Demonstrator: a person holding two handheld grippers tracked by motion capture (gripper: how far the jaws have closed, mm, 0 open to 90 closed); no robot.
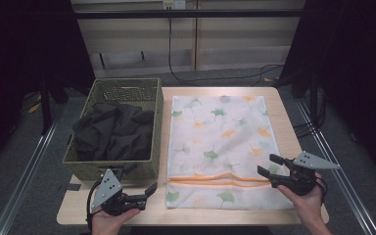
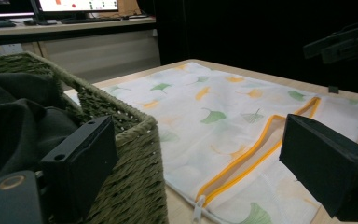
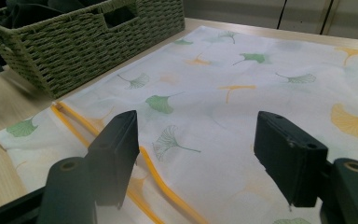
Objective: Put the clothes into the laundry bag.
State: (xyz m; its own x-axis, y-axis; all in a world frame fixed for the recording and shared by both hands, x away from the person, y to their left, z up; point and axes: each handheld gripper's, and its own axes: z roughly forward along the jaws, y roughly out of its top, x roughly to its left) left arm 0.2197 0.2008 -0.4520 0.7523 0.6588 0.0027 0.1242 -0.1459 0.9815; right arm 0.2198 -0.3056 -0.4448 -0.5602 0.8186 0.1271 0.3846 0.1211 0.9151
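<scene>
1. my right gripper (image 1: 269,169) hovers with its jaws spread, empty, over the right end of the orange zipper (image 1: 215,179) on the flat white mesh laundry bag printed with ginkgo leaves (image 1: 220,132).
2. the zipper runs leftward from it, crosswise to the bag's length.
3. my left gripper (image 1: 149,191) is spread too, near the zipper's other end, just beside the olive woven basket (image 1: 78,159) holding dark crumpled clothes (image 1: 112,129).
4. the bag's long axis points away from me.

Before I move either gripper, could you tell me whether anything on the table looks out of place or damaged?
Nothing stands out. The laundry bag lies flat on the table, its orange zipper slightly parted. The dark clothes sit bunched inside the woven basket. Left gripper and right gripper are both open, holding nothing.
</scene>
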